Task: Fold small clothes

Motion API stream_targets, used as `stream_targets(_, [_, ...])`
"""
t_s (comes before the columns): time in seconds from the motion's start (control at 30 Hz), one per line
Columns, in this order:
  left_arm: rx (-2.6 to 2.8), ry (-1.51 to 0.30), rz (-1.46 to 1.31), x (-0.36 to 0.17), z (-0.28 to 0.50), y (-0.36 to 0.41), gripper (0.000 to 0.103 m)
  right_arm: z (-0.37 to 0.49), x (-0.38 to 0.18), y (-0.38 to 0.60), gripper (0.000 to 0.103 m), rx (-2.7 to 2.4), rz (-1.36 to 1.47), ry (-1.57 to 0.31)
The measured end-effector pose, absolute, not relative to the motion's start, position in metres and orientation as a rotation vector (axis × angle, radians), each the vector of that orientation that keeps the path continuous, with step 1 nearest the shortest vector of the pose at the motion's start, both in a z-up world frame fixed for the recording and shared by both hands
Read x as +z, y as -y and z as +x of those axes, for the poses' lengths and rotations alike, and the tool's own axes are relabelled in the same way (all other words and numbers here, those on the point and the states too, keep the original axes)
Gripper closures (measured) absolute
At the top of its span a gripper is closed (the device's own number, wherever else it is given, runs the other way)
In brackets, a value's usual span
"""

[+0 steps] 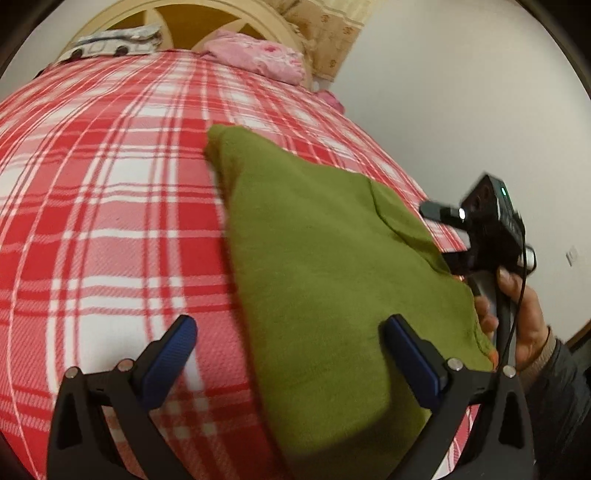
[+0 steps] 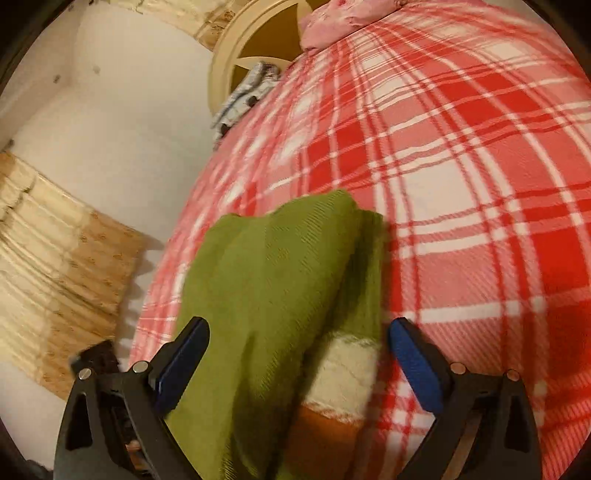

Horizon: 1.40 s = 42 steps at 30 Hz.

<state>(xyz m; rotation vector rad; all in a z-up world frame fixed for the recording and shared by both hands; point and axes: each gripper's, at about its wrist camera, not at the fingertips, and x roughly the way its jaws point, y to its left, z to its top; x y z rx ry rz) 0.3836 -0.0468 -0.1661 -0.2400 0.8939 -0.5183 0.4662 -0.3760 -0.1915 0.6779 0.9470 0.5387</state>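
Starting at the left of the left wrist view, it's mostly bare red plaid bedspread [image 1: 110,229], with a printed cloth [image 1: 114,42] and a pink bundle [image 1: 258,59] parked way up by the headboard [image 1: 229,14]. The left gripper [image 1: 291,365] is spread wide open, nothing pinched. Its left finger is seen over plain plaid, its right finger over the near end of the green garment [image 1: 314,258], so the garment is placed ahead and off to the right of this gripper. The long axis of the garment runs pretty much straight away from the camera, narrowing to a far tip, with a layer doubled over along its right edge. Further right, the other tool is seen held in a hand [image 1: 524,317] right at the garment's right edge, by the side of the bed.

In the right wrist view, the wall and a curtain [image 2: 62,266] are on the left, then the right gripper [image 2: 299,365], also wide open and holding nothing. Here the green garment [image 2: 273,280] is framed squarely between the two fingers, with a cream and orange patch [image 2: 340,373] showing at its near end. Whether the fingers are touching fabric can't be told.

So the garment is reckoned nearer the right gripper, lined up lengthwise; the near end is probably what gets grabbed next.
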Motion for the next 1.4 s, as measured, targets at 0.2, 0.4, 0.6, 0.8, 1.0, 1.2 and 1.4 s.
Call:
stream_targets(0.2, [-0.573,-0.909,-0.174,-0.166,0.387,0.066,0.016,0.486,-0.199,0.362,0.048,0.587,0.679,-0.982])
stream_targets(0.4, [-0.589,-0.846,-0.098,-0.154,0.374,0.074,0.044,0.478,-0.208,0.371,0.064,0.612,0.747,-0.943])
stream_targets(0.6, [-0.557,-0.8,-0.043,-0.14,0.363,0.071,0.066,0.468,-0.186,0.362,0.067,0.62,0.751,-0.889])
stream_targets(0.8, [-0.559,-0.761,-0.011,-0.119,0.344,0.063,0.067,0.455,-0.166,0.348,0.069,0.646,0.735,-0.859])
stream_targets(1.0, [-0.529,-0.767,-0.004,-0.109,0.335,0.048,0.068,0.444,-0.16,0.331,0.07,0.679,0.729,-0.859])
stream_targets(1.2, [-0.499,-0.764,-0.027,-0.108,0.319,0.023,0.068,0.432,-0.158,0.294,0.07,0.73,0.719,-0.872])
stream_targets(1.4, [-0.455,-0.757,-0.045,-0.103,0.3,-0.007,0.068,0.427,-0.158,0.251,0.07,0.786,0.692,-0.899])
